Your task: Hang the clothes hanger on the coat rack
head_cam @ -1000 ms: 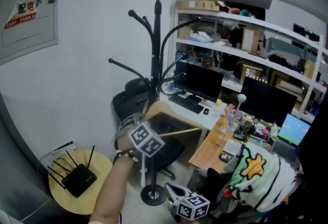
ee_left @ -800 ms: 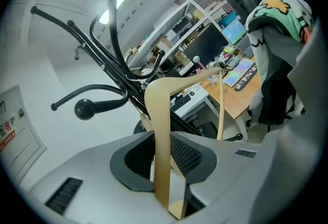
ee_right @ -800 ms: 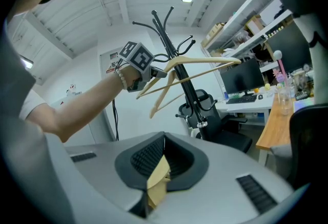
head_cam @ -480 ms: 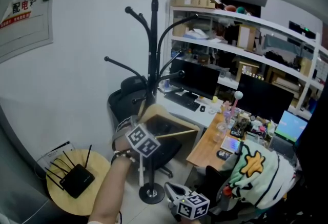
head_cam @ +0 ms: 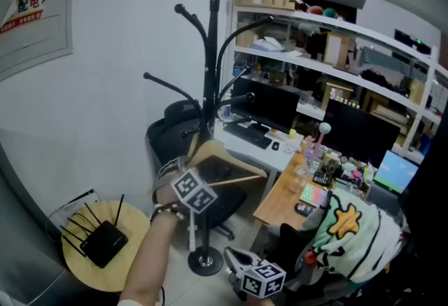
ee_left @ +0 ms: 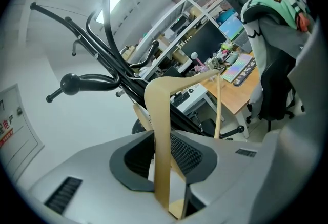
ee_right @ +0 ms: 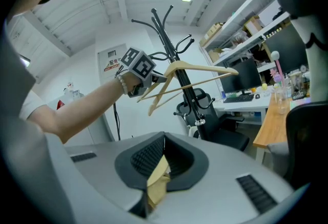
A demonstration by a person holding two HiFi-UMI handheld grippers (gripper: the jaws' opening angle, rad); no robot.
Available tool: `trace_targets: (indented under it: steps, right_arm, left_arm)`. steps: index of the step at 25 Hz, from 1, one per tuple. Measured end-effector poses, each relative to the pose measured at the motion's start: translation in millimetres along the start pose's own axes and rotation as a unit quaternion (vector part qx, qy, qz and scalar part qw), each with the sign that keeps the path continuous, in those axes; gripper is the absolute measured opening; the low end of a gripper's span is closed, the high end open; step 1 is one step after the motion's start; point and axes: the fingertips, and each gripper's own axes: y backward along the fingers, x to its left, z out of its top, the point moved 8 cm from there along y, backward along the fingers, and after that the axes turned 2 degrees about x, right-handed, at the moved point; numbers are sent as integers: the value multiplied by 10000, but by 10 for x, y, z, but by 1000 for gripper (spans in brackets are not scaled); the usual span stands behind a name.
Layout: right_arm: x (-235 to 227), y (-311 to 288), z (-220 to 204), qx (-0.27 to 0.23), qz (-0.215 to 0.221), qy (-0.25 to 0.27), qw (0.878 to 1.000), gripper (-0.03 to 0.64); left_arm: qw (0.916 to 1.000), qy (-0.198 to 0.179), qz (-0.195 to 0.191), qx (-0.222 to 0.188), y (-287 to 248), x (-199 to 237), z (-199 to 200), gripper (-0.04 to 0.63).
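One wooden hanger to deal with, just below the middle of the head view, in front of the coat rack pole and beneath its curved arms, on none of them yet. Probably light and rigid: flat wooden shoulders, thin cross rod, no sag anywhere. Smooth wood, so likely to swivel in a pinch; best taken on a flat shoulder, not on the rod. Hook not made out in any view.

Clamped across one flat shoulder by the left gripper, ribbed pads pressed against both faces, with the bend and the other shoulder reaching up and right past the jaws. Held out on a bare forearm rising from the lower left of the head view, wrist bent, gripper tipped a little downward.

Lower down, at the bottom centre, the right gripper, idle and well apart from the hanger, aimed nearly level toward the rack. Jaws drawn together, with only a tan strip between them, nature unclear.

Behind the rack, left of centre, a black office chair.
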Motion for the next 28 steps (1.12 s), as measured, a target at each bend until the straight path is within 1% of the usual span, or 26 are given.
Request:
trace_targets:
  steps: [4,6,10,13,15,17,18,19,20,22,24,26,28]
  right_arm:
    - [-12,8,-18,23,-41,5,10000,3]
    - [-6,4,-21,40,-54,14,10000,3]
    - [28,2,-2,8,-70,132,9999,3]
    - [35,-10,-15,-20,-35,149,9999,3]
    - [57,-19,-16,-42,11,162,9999,3]
    - [89,-23,-8,-83,91,164,9998,3]
    - [100,-23,-5,-132,141,135,9997,3]
    - [108,-20,0,-209,198,83,9996,3]
    - [114,-12,7,-299,259,21,9992,3]
    - [126,3,20,-403,317,-11,9987,1]
    - [157,0,33,-358,268,191,9988,0]
    - [188,-7,10,-304,262,311,9987,0]
    - [205,-11,-27,-287,315,280,9987,0]
  left_arm:
    - [9999,81,35,-103,4,20,-12,101]
    - [9998,114,51,-170,16,37,-5,126]
    - [9995,162,9,-285,59,69,-1,141]
    - [9972,465,-131,-576,150,63,-12,141]
    - [9938,724,-200,-822,264,79,-20,141]
    - [9887,952,-192,-1145,418,94,-27,141]
    - [9844,1113,-207,-1346,506,97,-39,141]
    - [9783,1333,-256,-1563,601,98,-61,141]
    - [9704,1600,-330,-1779,699,95,-98,141]
    - [9516,2164,-459,-2132,880,65,-222,141]
    - [9350,2619,-510,-2335,1021,-1,-394,138]
    - [9224,2951,-549,-2432,1144,-101,-579,133]
    - [9092,3297,-638,-2461,1254,-229,-753,133]
